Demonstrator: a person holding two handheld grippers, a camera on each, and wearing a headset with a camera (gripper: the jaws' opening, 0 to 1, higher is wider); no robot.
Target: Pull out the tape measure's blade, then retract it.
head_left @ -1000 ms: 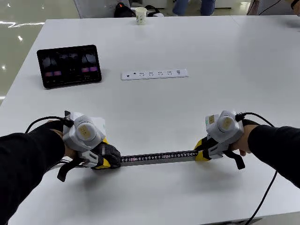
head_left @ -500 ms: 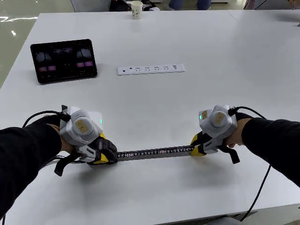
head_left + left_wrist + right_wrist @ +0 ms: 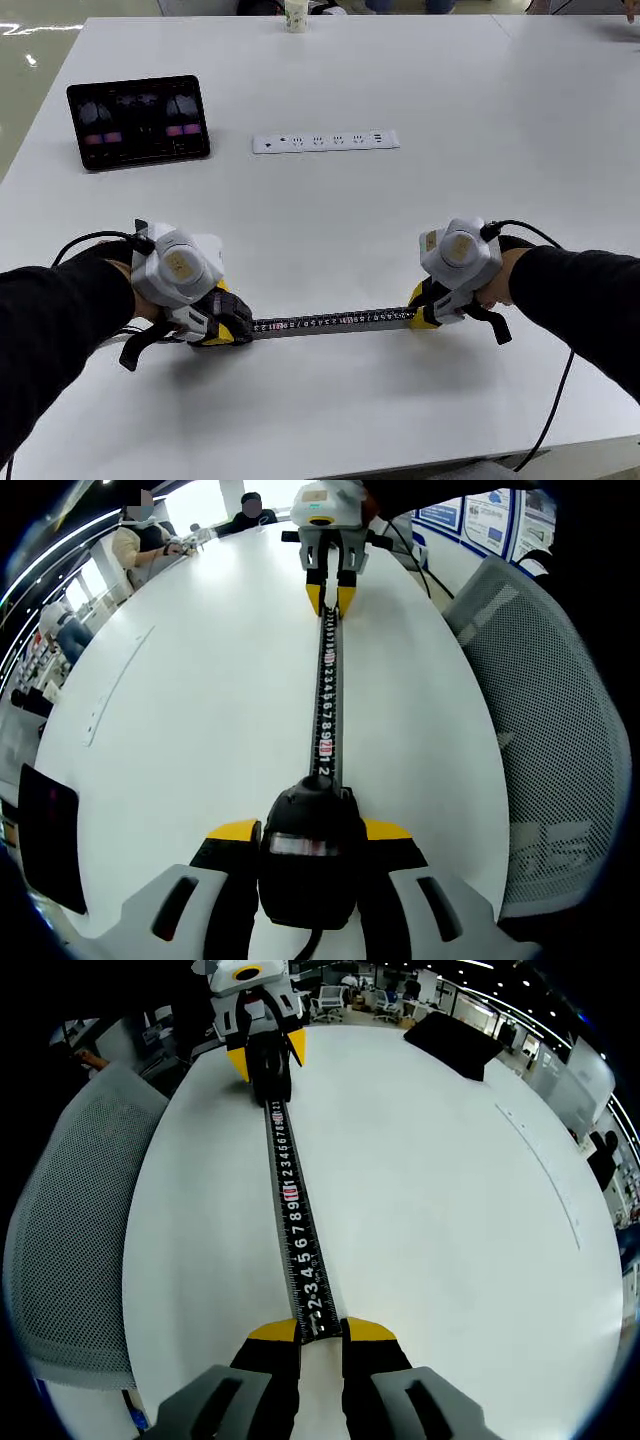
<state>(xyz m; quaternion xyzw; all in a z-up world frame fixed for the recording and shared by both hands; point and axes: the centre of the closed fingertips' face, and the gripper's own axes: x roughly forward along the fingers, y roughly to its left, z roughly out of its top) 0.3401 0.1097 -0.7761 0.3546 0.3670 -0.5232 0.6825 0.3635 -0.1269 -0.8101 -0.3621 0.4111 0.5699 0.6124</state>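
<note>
Left tongs [image 3: 222, 322] clamped on tape measure case [image 3: 310, 860], resting on bench [image 3: 420, 190] near front edge. Right tongs [image 3: 308, 1332] pinched tip of blade [image 3: 330, 322]. Blade lay flat, long axis running straight between both tongs. Retraction likely needed right tongs moving toward case.

An open-plan office, by the look of it: a long white meeting table [image 3: 480, 120] carries a power strip [image 3: 325, 141] well ahead of the left gripper [image 3: 235, 326], a propped tablet [image 3: 138, 120] off to its left and a paper cup [image 3: 296, 14] at the far edge. A grey mesh chair [image 3: 540, 730] stands to that gripper's right, and far beyond the right gripper [image 3: 308, 1340] run rows of desks and swivel chairs [image 3: 335, 1002]
</note>
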